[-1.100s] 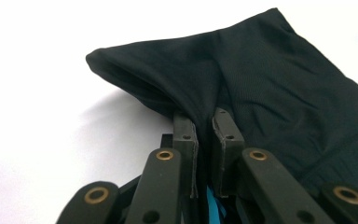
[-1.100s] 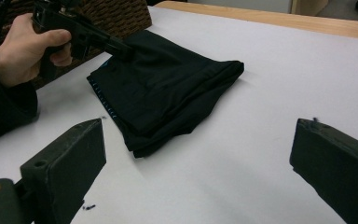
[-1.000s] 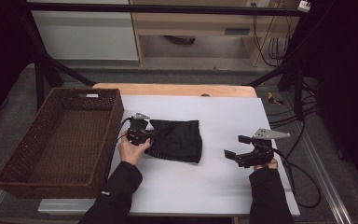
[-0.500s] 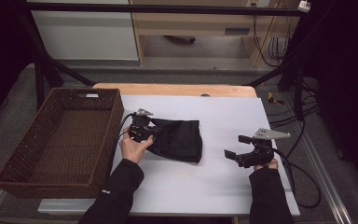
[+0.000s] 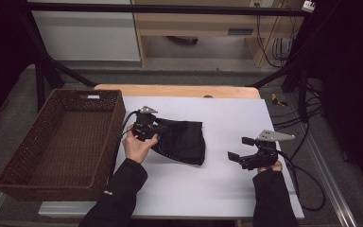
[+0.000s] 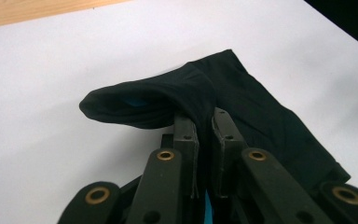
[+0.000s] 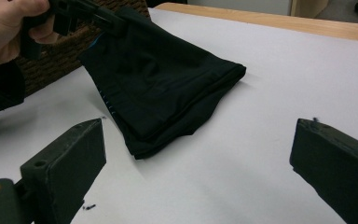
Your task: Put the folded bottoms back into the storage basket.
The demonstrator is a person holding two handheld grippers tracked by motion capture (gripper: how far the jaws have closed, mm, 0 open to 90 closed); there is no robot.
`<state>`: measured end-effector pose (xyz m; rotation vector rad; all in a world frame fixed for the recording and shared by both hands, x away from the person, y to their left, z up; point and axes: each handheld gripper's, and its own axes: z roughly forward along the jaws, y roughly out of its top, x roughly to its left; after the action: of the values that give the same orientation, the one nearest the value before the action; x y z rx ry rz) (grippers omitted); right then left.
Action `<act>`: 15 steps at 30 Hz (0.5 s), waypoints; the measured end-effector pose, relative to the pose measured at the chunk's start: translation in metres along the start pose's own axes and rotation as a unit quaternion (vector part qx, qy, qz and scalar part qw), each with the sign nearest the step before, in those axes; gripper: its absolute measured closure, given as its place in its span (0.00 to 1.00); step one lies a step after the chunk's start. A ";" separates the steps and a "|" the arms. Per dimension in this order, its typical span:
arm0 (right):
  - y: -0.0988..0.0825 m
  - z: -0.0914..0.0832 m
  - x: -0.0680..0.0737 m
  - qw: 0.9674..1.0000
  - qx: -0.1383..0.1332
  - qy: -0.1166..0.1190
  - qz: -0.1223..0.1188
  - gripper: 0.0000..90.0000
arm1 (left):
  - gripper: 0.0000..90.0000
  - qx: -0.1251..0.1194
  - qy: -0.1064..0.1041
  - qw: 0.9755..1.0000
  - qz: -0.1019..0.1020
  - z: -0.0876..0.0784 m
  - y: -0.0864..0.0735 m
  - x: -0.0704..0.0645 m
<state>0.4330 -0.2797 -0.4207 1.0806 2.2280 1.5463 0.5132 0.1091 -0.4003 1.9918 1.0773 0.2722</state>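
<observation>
A folded black garment (image 5: 182, 141) lies on the white table (image 5: 217, 113), left of centre. My left gripper (image 5: 158, 128) is shut on its left edge and holds that edge lifted off the table. In the left gripper view the black cloth (image 6: 196, 95) is pinched between the two jaws and bulges up in a fold over their tips. The right gripper view shows the garment (image 7: 163, 79) with its gripped corner raised at upper left. My right gripper (image 5: 236, 149) hovers open to the right of the garment, apart from it, with nothing between its wide-set jaws.
A brown wicker basket (image 5: 28, 161) stands at the left edge of the table, right beside my left hand (image 5: 137, 146). A wooden strip (image 5: 179, 90) runs along the far edge of the table. Cables (image 5: 302, 118) hang off the right side.
My left gripper has risen a little with the garment's edge in it, lifting that side of the cloth. The right gripper has not moved.
</observation>
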 end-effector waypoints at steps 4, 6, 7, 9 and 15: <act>0.000 0.000 0.000 1.000 0.000 0.000 0.000 0.04 | 0.92 -0.004 -0.001 1.000 0.005 -0.003 0.005 -0.004; 0.000 0.000 0.000 1.000 0.000 -0.001 0.000 0.04 | 0.92 -0.006 -0.004 1.000 0.008 -0.004 0.007 -0.006; 0.000 0.000 0.000 1.000 0.000 -0.001 0.000 0.04 | 0.92 -0.009 -0.005 1.000 0.009 -0.005 0.010 -0.008; 0.000 -0.001 0.000 1.000 0.000 -0.001 0.000 0.04 | 0.92 -0.010 -0.006 1.000 0.011 -0.007 0.012 -0.010; 0.000 -0.001 0.000 1.000 -0.001 -0.001 0.000 0.04 | 0.92 -0.014 -0.007 1.000 0.021 -0.011 0.019 -0.016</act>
<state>0.4327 -0.2802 -0.4202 1.0808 2.2247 1.5467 0.5089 0.0976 -0.3756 1.9899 1.0181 0.2932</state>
